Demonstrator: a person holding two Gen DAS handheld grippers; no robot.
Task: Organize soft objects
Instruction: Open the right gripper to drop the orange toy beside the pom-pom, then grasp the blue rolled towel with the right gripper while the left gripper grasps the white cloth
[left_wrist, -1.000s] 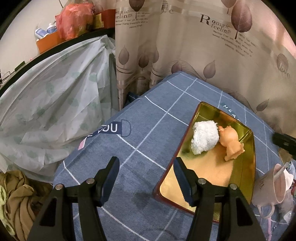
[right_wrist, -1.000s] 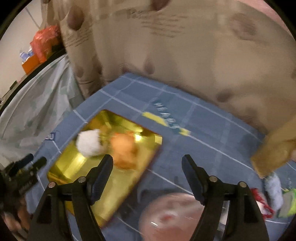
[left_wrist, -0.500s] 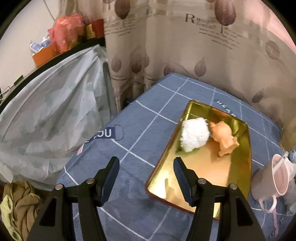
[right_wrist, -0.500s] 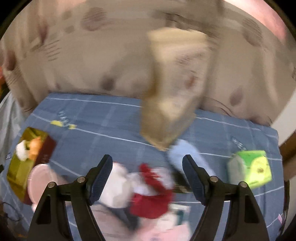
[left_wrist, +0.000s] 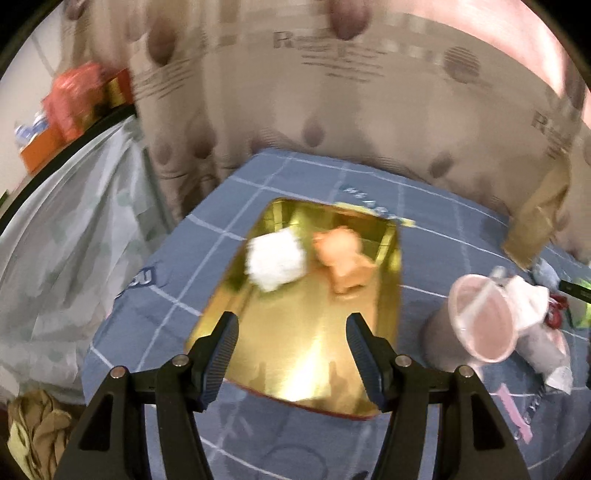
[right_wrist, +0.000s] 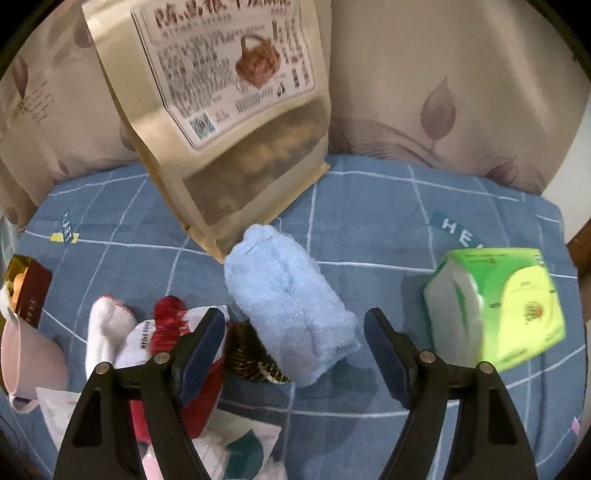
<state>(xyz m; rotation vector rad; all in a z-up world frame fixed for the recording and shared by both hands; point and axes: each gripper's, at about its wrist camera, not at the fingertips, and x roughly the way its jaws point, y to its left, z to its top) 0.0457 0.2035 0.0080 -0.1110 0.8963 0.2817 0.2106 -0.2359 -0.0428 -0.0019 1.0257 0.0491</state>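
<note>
In the left wrist view a gold tray (left_wrist: 317, 347) lies on the blue checked cloth and holds a white fluffy ball (left_wrist: 275, 260) and an orange soft toy (left_wrist: 343, 258). My left gripper (left_wrist: 291, 343) is open and empty over the tray's near half. In the right wrist view a folded light-blue towel (right_wrist: 291, 306) lies just ahead of my open, empty right gripper (right_wrist: 295, 343). A white sock (right_wrist: 107, 339) and a red-and-white cloth (right_wrist: 170, 321) lie to its left, partly behind the left finger.
A tan snack pouch (right_wrist: 229, 110) stands behind the towel. A green tissue pack (right_wrist: 506, 306) sits at the right. A pink mug (left_wrist: 480, 325) stands right of the tray, also at the right wrist view's left edge (right_wrist: 26, 358). A dark brush (right_wrist: 255, 358) lies beside the towel. Curtains hang behind.
The right gripper has swung right from the tray to the towel and pouch. The left gripper has turned right, so the tray now sits between its fingers.
</note>
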